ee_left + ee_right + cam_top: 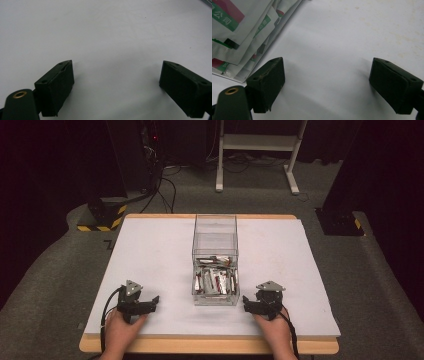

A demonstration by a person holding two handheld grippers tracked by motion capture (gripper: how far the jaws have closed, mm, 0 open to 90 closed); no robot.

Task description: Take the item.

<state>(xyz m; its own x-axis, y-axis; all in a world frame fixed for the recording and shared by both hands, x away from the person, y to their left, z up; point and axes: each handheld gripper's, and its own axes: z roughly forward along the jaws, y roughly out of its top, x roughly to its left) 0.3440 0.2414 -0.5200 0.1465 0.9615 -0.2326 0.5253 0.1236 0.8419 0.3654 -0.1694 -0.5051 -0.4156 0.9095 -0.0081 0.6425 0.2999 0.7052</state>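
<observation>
Clear square-walled box [215,240] | glossy flat sachets [215,281] | matte white table [150,255]

This is a lab or recording studio rather than a home — black curtains close off the room at ten and two o'clock. A wooden table topped with a white board [150,265] stands on grey carpet [55,270]. At eleven o'clock a black stand foot with yellow-and-black hazard tape [102,217] rests on the floor, and black cables [162,190] run from dark equipment with a red indicator light [155,138]. At twelve o'clock stands a white metal desk frame [257,150] — bare, workshop-style furniture.
</observation>
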